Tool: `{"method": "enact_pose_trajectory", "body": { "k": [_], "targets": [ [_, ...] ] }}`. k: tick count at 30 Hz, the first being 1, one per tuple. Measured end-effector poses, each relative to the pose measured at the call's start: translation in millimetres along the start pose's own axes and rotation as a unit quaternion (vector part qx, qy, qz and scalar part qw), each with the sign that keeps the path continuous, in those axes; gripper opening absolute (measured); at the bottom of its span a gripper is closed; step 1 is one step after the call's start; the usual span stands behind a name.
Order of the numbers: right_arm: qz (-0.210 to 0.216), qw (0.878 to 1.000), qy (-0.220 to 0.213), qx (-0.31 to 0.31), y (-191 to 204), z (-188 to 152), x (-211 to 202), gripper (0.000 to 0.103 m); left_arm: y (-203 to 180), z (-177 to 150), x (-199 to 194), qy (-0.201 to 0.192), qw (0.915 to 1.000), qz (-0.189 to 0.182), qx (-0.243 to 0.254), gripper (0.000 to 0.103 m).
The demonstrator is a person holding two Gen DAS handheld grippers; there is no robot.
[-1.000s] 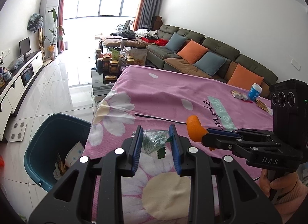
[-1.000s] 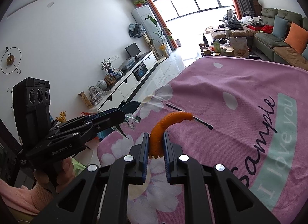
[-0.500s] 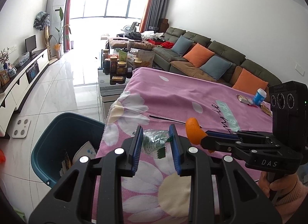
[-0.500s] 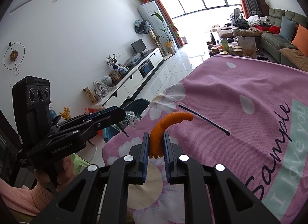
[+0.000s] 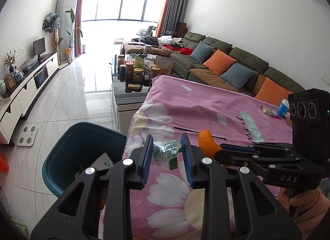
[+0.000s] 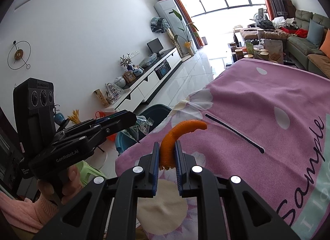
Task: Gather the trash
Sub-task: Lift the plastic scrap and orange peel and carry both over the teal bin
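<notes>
My left gripper (image 5: 167,147) is shut on a crumpled clear and green plastic wrapper (image 5: 165,150), held above the left edge of the pink flowered blanket (image 5: 206,105). Just right of it, my right gripper (image 5: 219,151) is shut on a curved piece of orange peel (image 5: 206,144). In the right wrist view the peel (image 6: 173,136) sticks up from between the pads of my right gripper (image 6: 167,147), and my left gripper (image 6: 133,120) with the wrapper (image 6: 144,125) hangs to the left. A teal bin (image 5: 82,143) with trash inside stands on the floor below the table's left edge.
A thin black stick (image 5: 198,132) lies on the blanket. A blue cup (image 5: 283,109) and small wrappers (image 5: 268,111) sit at the blanket's far right. Behind are a glass table with jars (image 5: 134,72), a sofa (image 5: 237,64) and a scale (image 5: 27,135) on the tiled floor.
Both grippers have drifted with their loads toward the table's left edge. The teal bin now sits closer to the left gripper. Neither grip has changed.
</notes>
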State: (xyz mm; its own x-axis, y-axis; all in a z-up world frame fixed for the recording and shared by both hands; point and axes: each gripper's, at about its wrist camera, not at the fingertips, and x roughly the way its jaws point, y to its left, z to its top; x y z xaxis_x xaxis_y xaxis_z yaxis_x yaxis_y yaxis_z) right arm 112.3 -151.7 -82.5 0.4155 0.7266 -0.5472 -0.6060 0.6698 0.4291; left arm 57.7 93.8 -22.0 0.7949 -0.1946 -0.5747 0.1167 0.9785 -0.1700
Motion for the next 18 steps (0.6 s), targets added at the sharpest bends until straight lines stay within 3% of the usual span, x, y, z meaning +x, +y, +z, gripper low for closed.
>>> {"method": "enact_pose_trajectory", "body": {
  "k": [18],
  "targets": [
    [0.023, 0.999, 0.013, -0.023, 23, 11, 24, 0.013, 28, 1, -11, -0.010, 0.9993, 0.031, -0.016, 0.028]
  ]
}}
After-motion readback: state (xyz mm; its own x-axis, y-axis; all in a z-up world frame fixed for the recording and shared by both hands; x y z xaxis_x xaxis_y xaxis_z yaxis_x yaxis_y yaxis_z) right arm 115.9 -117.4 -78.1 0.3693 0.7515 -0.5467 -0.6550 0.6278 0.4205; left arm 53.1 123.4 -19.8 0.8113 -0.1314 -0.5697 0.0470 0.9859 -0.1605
